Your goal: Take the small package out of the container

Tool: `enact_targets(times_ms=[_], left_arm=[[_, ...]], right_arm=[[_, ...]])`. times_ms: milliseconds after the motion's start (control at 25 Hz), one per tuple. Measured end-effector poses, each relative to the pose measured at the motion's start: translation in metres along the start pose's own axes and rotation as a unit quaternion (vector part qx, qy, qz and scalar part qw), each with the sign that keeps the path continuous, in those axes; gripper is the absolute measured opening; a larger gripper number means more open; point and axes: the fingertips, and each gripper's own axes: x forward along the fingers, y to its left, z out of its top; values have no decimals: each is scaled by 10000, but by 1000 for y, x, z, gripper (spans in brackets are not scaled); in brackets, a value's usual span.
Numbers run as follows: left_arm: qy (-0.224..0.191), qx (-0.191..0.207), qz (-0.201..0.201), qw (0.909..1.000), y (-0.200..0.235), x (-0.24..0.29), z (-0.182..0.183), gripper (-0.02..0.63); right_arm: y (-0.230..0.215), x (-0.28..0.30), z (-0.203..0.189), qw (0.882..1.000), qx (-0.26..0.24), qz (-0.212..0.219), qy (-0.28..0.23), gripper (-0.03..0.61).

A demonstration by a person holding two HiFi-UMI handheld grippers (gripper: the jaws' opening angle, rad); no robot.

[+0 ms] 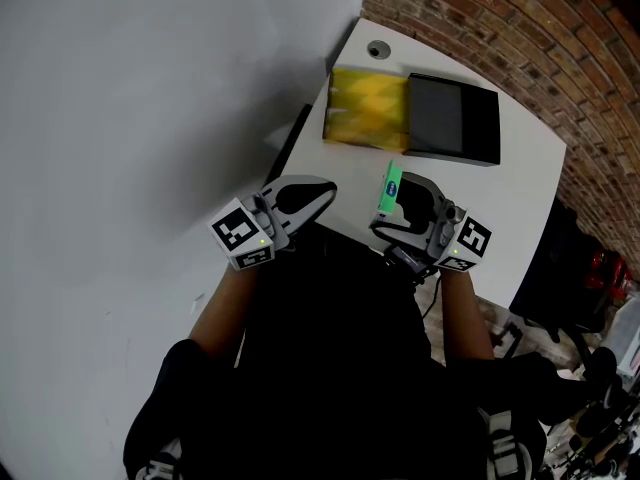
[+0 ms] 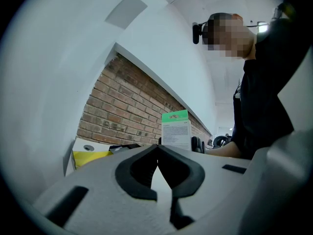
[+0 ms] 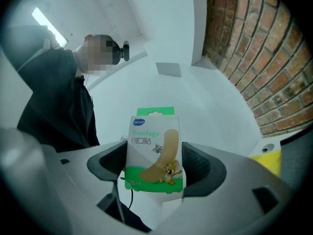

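My right gripper (image 1: 400, 203) is shut on a small green and white bandage package (image 3: 154, 151), held upright above the near edge of the white table (image 1: 520, 183); the same package (image 1: 391, 186) shows in the head view and the package (image 2: 175, 129) stands beyond my left jaws. The container, a black box (image 1: 452, 118) with yellow filling (image 1: 368, 108), lies farther back on the table, apart from both grippers. My left gripper (image 1: 322, 196) hangs shut and empty to the left of the right one, its tips touching (image 2: 157, 148).
A brick wall (image 1: 540, 38) runs along the table's far side and a white wall (image 1: 150, 98) stands at the left. A round hole (image 1: 377, 49) sits in the table's far corner. Dark bags and gear (image 1: 580, 268) lie on the floor at right.
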Motion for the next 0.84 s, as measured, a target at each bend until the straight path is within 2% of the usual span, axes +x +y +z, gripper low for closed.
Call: enact_targets(times_ms=[360, 840], left_arm=[[108, 8, -193, 9998, -2, 13, -2, 14], [215, 30, -410, 9989, 4, 6, -1, 14]], right_arm=[[-10, -11, 5, 9995, 44, -287, -111, 350], [-21, -12, -11, 9964, 301, -785, 98, 351]])
